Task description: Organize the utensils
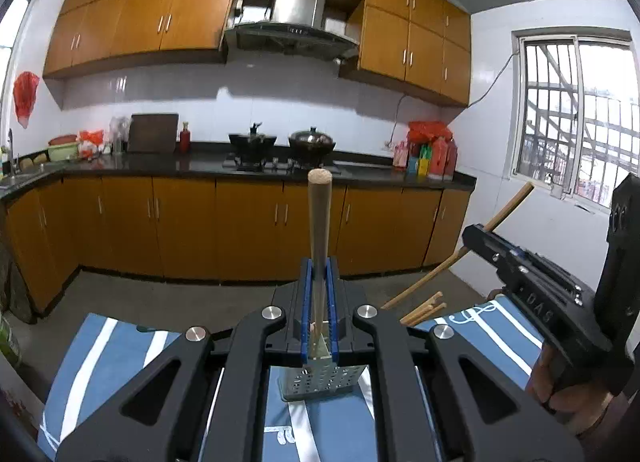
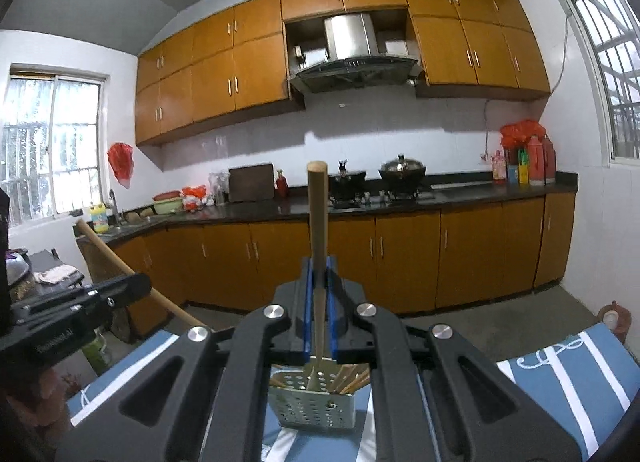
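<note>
My left gripper (image 1: 319, 282) is shut on a wooden-handled utensil (image 1: 319, 218) that stands upright, its lower end in a perforated metal holder (image 1: 320, 382) on the blue striped cloth. My right gripper (image 2: 319, 282) is shut on another wooden-handled utensil (image 2: 318, 218), upright over a second perforated metal holder (image 2: 316, 402) that holds several chopsticks (image 2: 352, 378). The right gripper's body (image 1: 532, 286) shows at the right of the left wrist view, with its wooden handle (image 1: 508, 210) sticking up. The left gripper's body (image 2: 72, 314) shows at the left of the right wrist view.
A blue cloth with white stripes (image 1: 92, 362) covers the table below both grippers. Kitchen cabinets (image 1: 248, 222), a dark counter with two woks (image 1: 312, 142) and a range hood (image 1: 292, 34) stand across the room. Loose chopstick ends (image 1: 424, 308) lie near the right gripper.
</note>
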A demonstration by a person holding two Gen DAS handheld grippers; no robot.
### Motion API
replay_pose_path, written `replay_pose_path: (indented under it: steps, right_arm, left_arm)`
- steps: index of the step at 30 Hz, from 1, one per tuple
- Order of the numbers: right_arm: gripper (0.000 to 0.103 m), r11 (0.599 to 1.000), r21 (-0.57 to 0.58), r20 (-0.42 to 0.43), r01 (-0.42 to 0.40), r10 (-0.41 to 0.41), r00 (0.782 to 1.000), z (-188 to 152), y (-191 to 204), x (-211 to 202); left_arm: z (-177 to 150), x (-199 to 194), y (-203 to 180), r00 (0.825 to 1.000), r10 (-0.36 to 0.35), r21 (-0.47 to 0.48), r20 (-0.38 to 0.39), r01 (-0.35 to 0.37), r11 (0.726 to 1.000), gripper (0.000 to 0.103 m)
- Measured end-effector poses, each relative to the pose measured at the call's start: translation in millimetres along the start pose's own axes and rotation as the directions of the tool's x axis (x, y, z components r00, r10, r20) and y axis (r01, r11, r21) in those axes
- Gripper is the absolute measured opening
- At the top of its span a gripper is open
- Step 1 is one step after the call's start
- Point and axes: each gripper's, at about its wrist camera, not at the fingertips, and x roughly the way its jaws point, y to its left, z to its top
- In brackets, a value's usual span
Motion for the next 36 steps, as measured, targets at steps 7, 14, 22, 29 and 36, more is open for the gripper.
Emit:
replay_pose_path:
  steps: [7,14,22,29,36]
  right_arm:
    - [0.008,1.000,0.009,-0.076,0.006,-0.005,0.997,-15.5,-4.9,31.3]
    - [0.008,1.000,0.009,-0.114,0.003,-0.002,0.993,-24.3,-2.1,47.7]
    - [0.021,0.998,0.063,-0.106,-0.005,0.012,0.994,-22.1,-9.2,37.4]
    - [0.043,0.996,0.085,-0.041,0.006,-0.003,0.999,-17.3,-22.5,-8.3]
    - [0.085,0.997,0.063,-0.015,0.038,-0.037,0.999,-38.8,-14.5,-60.6]
  left_arm:
    - [-13.4,23.1,0.8,0.998,0.022,0.004,-0.051,-0.022,1.000,0.007]
    - [-22.0,35.9,2.0,0.997,0.018,-0.004,-0.081,-0.019,1.000,0.007]
    - [-20.8,37.7,12.9,0.994,-0.019,-0.081,-0.111,0.010,0.997,0.022]
    - [-4.7,-1.9,23.6,1.000,0.004,-0.100,-0.027,-0.007,0.995,0.036]
    - [-17.7,-49.2,34.7,0.997,0.073,-0.076,0.017,-0.071,0.995,0.055]
